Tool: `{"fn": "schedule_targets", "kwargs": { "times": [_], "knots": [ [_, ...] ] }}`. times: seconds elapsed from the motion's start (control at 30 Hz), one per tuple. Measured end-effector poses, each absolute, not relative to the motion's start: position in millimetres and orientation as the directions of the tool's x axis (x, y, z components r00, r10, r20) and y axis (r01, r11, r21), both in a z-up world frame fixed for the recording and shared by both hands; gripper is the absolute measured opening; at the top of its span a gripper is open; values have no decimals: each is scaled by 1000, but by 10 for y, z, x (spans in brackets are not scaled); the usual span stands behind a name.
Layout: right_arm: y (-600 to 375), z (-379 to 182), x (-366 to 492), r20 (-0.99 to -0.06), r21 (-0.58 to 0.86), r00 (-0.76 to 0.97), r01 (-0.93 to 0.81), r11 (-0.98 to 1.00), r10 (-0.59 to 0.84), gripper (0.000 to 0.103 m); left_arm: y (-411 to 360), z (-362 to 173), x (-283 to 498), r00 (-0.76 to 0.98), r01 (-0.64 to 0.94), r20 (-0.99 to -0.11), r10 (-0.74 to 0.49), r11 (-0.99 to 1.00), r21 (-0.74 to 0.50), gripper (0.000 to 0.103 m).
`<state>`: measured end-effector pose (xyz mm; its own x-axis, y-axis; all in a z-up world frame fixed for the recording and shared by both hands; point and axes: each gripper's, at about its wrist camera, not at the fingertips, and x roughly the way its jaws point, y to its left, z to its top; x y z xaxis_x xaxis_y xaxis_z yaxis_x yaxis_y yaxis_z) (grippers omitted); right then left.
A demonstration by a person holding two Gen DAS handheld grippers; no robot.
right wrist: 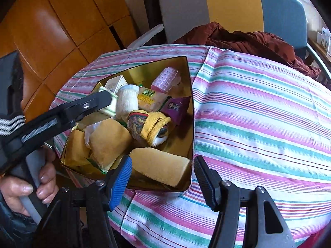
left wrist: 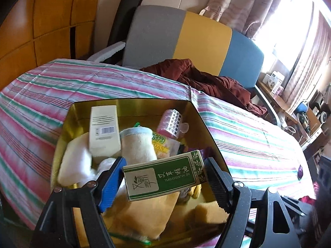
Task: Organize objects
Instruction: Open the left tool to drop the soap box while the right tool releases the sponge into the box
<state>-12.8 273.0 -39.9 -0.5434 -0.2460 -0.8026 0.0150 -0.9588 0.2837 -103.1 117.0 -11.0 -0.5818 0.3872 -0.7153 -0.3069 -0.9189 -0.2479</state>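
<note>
Green-and-cream essential oil box [left wrist: 163, 175], Chinese-lettered, clamped in left tool [left wrist: 163, 183].

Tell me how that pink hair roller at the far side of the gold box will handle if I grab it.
The pink hair roller is cylindrical, so probably apt to roll if nudged. It looks hollow, likely light and squashable. Its bumpy surface should resist slipping.

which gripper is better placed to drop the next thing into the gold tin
Left. The left gripper already holds the green essential oil box over the gold tin; the right gripper is open and empty.
</note>
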Motion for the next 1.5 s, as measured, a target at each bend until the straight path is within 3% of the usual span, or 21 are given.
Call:
{"fn": "schedule_targets", "kwargs": {
  "times": [0.13, 0.27, 0.47, 0.67, 1.13, 1.5],
  "knots": [
    [2747, -395, -129, -802, 283, -546, 12, -959, -243, 62, 1278, -129, -1053, -533, -368, -718, 448, -887, -280, 77],
    [2800, -401, -124, -796, 294, -555, -8, -956, -240, 62, 1396, -108, -899, -545, -433, -704, 455, -872, -229, 77],
    [2837, -427, -123, -799, 293, -555, -22, -956, -232, 62, 1440, -331, -932, -464, -417, -756, 461, -867, -273, 80],
    [2825, -435, -112, -801, 287, -554, -23, -958, -227, 62, 1269, -350, -811, -481, -386, -749, 456, -877, -287, 82],
    [2747, -361, -50, -795, 266, -572, -27, -963, -204, 62, 945, -265, -631, -583, -318, -728, 361, -926, -205, 80],
    [2534, -363, -51, -791, 256, -568, 29, -966, -227, 62, 706, -171, -429, -649, -231, -720, 245, -965, -121, 84]
  ]
}}
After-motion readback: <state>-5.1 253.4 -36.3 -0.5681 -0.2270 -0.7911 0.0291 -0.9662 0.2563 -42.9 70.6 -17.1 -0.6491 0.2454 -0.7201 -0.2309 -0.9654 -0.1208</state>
